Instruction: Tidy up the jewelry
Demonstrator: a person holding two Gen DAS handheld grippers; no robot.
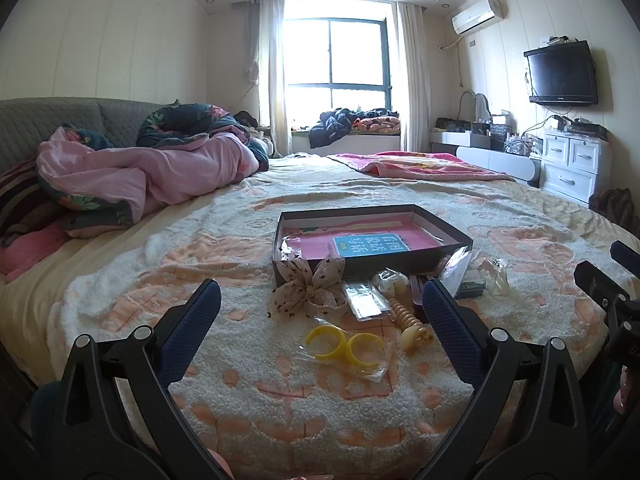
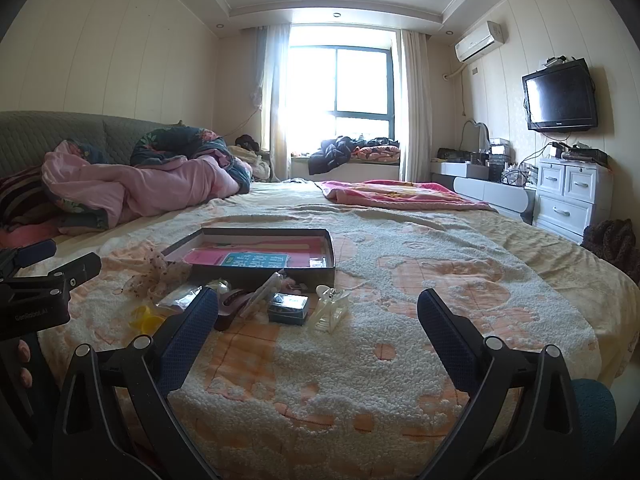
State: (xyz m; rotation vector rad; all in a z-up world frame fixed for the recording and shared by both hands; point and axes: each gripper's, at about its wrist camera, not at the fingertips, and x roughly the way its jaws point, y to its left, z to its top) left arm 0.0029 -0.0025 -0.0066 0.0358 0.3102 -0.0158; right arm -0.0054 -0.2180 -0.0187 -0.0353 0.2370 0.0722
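A bed covered by a cream and peach blanket [image 1: 280,400] carries a shallow dark box [image 1: 456,240] lying open near the middle, with a pink and blue booklet [image 1: 372,245] flat inside it. The jewelry lies scattered along the box's near edge, on the blanket, none of it in the box yet. From left to right: a spotted fabric bow [image 1: 310,288] leaning on the box's near left corner, two yellow bangles [image 1: 346,346] in a clear bag nearest the viewer, a beige spiral hair clip [image 1: 408,318] whose long axis runs away toward the box, and a clear claw clip [image 2: 330,308] by the near right corner. The left gripper [image 1: 320,320] hovers with its jaws spread wide and empty, the bangles lying straight ahead between them. The right gripper [image 2: 318,322] is likewise released and holds nothing; the claw clip sits just ahead, slightly left of centre. The left gripper looks better placed for the bangles, the right for the claw clip.
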